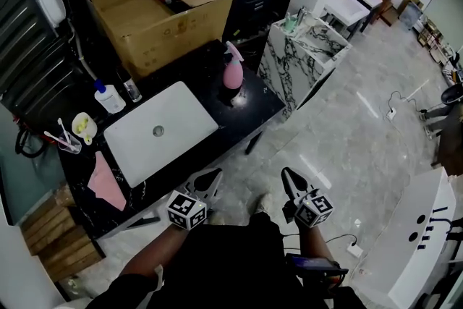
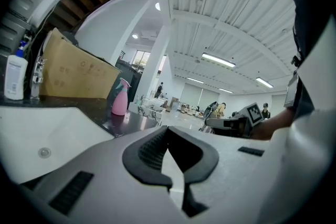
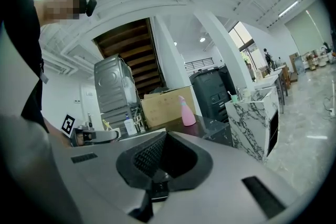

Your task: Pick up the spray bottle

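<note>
The pink plastic spray bottle (image 1: 232, 67) is standing upright on the glossy black countertop (image 1: 194, 69), near its far corner. It is at about two o'clock from the white rectangular sink basin (image 1: 181, 112) and at four o'clock from the open brown cardboard box (image 1: 166, 18). Nothing is touching it yet.

The left gripper (image 1: 210, 179) and the right gripper (image 1: 289, 177) are both hovering off the counter's near edge, well apart from the bottle. Each has its jaws pressed together with nothing between them.

From the right gripper the bottle is sitting at about eleven o'clock, and from the left at roughly one o'clock. Either could be making the reach.

To do this well, the person should be opening the chosen jaws wide before arriving. The approach should be running level, aiming at the body below the trigger head. Closing should be gentle, since the tapering, likely light bottle is apt to slip or tip over.
</note>
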A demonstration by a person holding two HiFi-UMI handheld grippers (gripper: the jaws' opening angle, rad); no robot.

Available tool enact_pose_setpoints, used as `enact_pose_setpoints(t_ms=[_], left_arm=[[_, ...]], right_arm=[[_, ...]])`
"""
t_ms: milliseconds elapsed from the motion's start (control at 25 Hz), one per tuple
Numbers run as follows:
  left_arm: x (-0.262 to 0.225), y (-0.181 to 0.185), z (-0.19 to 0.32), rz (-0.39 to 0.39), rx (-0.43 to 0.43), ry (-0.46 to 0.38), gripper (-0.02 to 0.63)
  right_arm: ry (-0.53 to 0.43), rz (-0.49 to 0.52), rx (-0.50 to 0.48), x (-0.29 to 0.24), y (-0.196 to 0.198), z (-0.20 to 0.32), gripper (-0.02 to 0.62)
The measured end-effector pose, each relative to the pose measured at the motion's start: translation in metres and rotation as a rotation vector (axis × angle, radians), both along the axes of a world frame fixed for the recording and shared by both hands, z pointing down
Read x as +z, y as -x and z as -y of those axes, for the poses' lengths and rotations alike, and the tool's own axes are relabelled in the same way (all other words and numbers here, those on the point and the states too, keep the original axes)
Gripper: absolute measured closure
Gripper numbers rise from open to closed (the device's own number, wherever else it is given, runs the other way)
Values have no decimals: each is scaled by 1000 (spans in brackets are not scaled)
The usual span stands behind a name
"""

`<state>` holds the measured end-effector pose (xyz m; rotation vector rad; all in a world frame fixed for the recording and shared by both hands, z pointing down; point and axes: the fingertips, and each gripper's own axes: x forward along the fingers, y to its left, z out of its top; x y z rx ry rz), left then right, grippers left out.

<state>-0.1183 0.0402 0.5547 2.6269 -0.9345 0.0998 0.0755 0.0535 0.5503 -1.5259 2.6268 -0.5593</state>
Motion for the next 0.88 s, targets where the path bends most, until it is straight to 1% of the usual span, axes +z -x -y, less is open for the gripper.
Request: enact_pose_setpoints(t_ms=[240, 480, 720, 880], left_arm=[[4, -9, 16, 41, -62, 10, 598], [-4, -40, 39, 42, -120, 20, 598], [-10, -70, 71, 38, -223, 18, 598], [-13, -89, 88, 54, -277, 7, 598]], right_arm=[[2, 5, -62, 8, -10, 31, 569], [8, 15, -113, 11, -46, 68, 569], [4, 28, -186, 14, -79, 110, 569], [5, 46, -223, 14, -103, 134, 569]])
